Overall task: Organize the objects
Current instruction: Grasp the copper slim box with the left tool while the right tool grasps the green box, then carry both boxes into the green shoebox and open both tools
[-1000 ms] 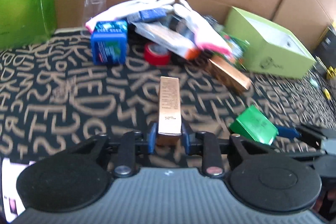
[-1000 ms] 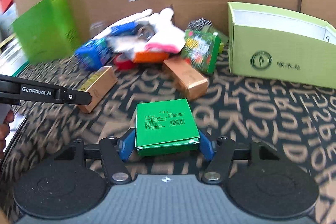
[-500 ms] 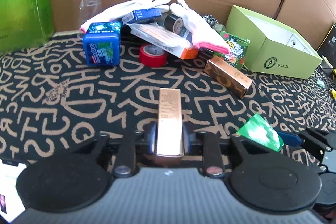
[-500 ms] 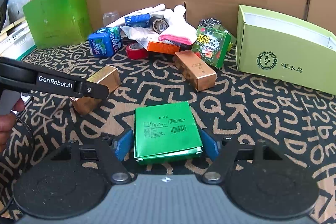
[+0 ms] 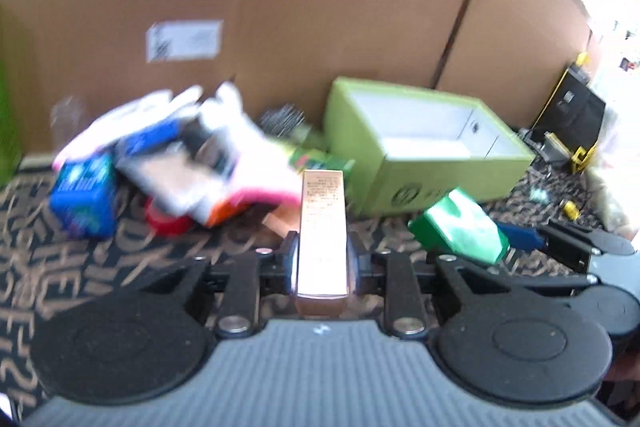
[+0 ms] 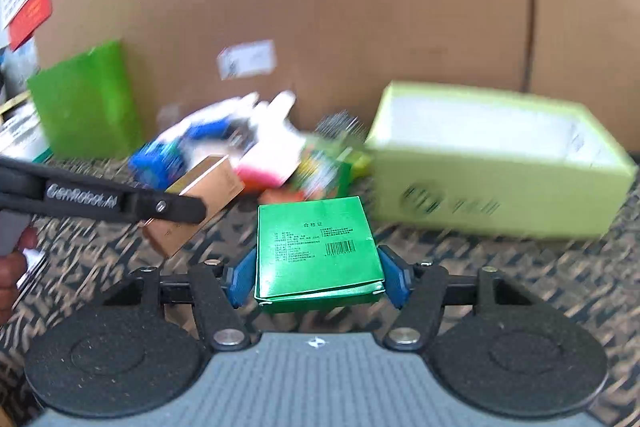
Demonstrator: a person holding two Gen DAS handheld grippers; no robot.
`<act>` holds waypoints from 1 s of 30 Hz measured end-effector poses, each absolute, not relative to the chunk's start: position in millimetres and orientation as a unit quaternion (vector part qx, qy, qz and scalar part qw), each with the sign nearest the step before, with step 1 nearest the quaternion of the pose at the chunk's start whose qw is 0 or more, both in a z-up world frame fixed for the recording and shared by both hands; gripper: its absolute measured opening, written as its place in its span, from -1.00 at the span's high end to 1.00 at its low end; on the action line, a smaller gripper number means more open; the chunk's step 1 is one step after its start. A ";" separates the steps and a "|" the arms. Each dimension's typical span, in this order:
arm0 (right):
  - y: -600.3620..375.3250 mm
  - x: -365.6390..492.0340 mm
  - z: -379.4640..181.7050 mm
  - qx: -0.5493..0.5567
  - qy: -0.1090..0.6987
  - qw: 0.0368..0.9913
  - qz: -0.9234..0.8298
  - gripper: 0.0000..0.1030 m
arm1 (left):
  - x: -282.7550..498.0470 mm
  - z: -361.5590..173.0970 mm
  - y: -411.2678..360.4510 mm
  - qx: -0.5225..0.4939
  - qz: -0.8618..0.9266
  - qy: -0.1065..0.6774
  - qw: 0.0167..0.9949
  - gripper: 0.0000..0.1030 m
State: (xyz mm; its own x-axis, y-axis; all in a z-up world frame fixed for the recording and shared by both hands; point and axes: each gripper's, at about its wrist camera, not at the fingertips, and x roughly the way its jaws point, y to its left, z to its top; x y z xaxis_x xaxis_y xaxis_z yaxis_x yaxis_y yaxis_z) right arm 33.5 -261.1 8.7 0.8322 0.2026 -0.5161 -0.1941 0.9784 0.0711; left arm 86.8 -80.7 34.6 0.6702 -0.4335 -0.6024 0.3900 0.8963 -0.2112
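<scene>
My left gripper [image 5: 322, 261] is shut on a long gold box [image 5: 322, 227] and holds it above the patterned mat. It also shows in the right wrist view [image 6: 200, 199], gripped by the left tool. My right gripper [image 6: 316, 273] is shut on a flat green box [image 6: 316, 251], lifted off the mat; it shows in the left wrist view [image 5: 460, 227]. An open light-green box [image 5: 424, 143] stands ahead to the right, white inside; it also shows in the right wrist view [image 6: 496, 163].
A blurred pile lies at the back left: white gloves [image 5: 168, 115], a blue box [image 5: 82, 197], red tape [image 5: 166, 223]. A cardboard wall [image 5: 320, 7] closes the back. A tall green box [image 6: 86, 99] stands far left.
Both grippers have lifted their boxes off the mat and moved forward toward the light-green box. The views tilted upward and are blurred with motion.
</scene>
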 end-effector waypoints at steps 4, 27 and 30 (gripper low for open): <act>-286.6 49.6 34.0 -0.005 0.232 0.970 0.076 -0.31 | 108.7 57.1 -111.8 -0.034 -0.251 0.315 0.915 0.54; -363.4 193.4 -7.2 0.005 0.249 0.968 -0.037 -0.45 | 234.5 28.4 -221.0 -0.031 -0.257 0.296 0.920 -0.80; -359.8 193.7 -12.5 -0.011 0.265 0.963 -0.043 -0.62 | 224.5 35.1 -211.7 -0.042 -0.259 0.276 0.925 -0.98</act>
